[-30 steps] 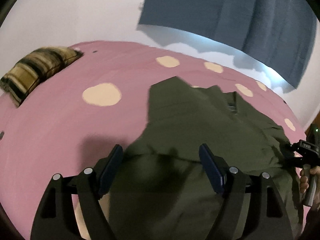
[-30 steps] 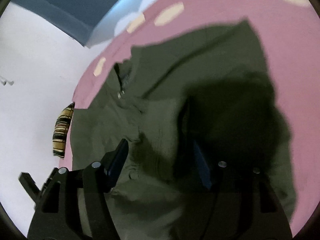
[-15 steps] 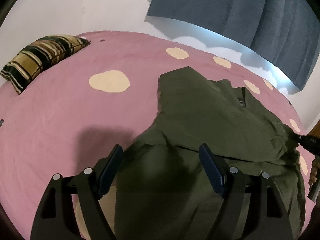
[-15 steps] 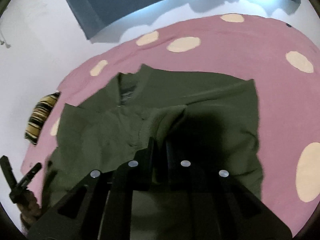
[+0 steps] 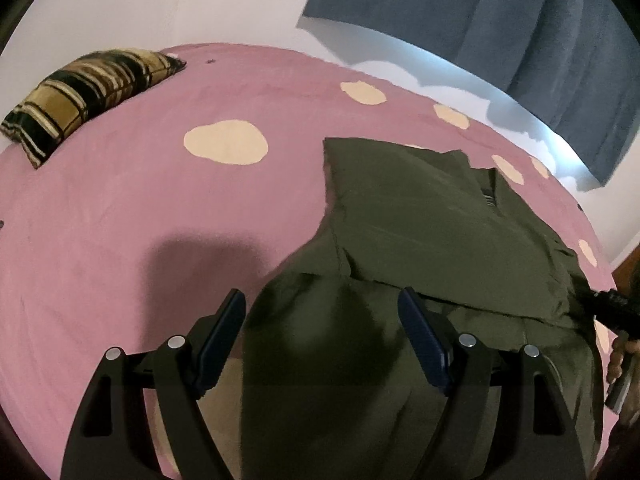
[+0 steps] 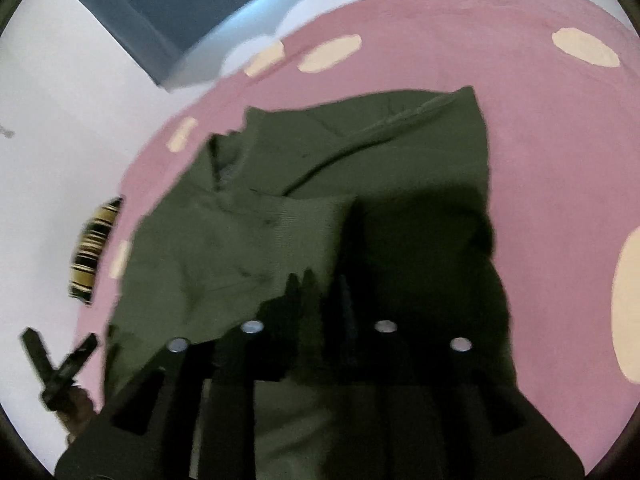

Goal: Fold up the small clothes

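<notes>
An olive green jacket [image 5: 420, 220] lies spread on the pink bed, its left sleeve folded in over the body. In the right wrist view the ribbed cuff [image 6: 312, 220] of the right sleeve rests on the jacket's [image 6: 240, 248] front, just beyond my right gripper [image 6: 322, 284]. That gripper's jaws are opening, with a narrow gap, and dark cloth lies under them. My left gripper [image 5: 322, 296] stands open above the jacket's lower part, its pads clear of the cloth. Each gripper shows at the other view's edge: the right gripper [image 5: 612, 308] and the left gripper [image 6: 60, 360].
The pink sheet [image 5: 120, 200] with cream spots covers the whole bed. A striped brown pillow [image 5: 80, 92] lies at the far left corner. A blue curtain [image 5: 500, 20] hangs on the white wall behind. A hand [image 5: 624, 356] shows at the right edge.
My right gripper went from wide open to shut on the sleeve cuff, and its jaws now stand slightly apart. Its view has rolled and lifted a little. The left gripper stays open.
</notes>
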`<state>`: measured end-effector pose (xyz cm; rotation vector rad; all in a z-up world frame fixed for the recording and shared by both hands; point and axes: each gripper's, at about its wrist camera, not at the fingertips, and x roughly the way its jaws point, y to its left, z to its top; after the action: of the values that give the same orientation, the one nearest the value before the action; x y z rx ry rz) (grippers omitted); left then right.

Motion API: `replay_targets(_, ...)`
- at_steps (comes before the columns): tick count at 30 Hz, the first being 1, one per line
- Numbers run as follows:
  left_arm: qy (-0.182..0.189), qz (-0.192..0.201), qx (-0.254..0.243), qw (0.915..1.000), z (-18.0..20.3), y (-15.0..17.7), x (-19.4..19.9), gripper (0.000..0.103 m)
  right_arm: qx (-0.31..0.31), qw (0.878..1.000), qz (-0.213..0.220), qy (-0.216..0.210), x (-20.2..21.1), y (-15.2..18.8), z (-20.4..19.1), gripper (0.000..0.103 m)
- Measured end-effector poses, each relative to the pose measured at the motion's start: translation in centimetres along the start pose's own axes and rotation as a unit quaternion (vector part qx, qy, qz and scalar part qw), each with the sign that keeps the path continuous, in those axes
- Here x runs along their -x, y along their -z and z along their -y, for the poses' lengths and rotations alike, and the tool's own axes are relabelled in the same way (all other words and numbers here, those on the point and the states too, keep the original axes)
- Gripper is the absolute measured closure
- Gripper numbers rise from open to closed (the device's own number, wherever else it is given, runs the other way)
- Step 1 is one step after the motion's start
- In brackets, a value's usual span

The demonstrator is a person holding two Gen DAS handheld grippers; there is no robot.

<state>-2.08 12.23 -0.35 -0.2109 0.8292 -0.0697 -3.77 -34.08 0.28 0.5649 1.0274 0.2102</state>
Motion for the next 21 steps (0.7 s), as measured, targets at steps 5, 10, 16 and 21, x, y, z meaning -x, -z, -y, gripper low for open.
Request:
replay_targets(5, 0.033, -0.006, -0.03, 0.999, -1.4, 1.4, 2.5, 0.026, 0.007, 1.0, 0.028, -0.009, 5.7, 2.6, 0.9, 0.059)
replay_targets(10, 0.076, -0.026, -0.029, 0.9964, -4.0, 3.9, 4.9, 0.023, 0.005, 1.0, 0.018, -0.007, 10.1, 6.8, 2.5, 0.057)
replay_targets(16, 0.163, -0.053, 0.024, 0.9848, -7.5, 6.8, 7.1, 0.023, -0.003, 1.0, -0.013, -0.02, 13.5, 12.4, 4.2, 0.056)
replay_targets(21, 0.235, -0.082, 0.057, 0.9667, -8.3, 9.3, 7.8, 0.022, -0.011, 0.997, -0.036, -0.074, 14.4, 15.6, 4.2, 0.054)
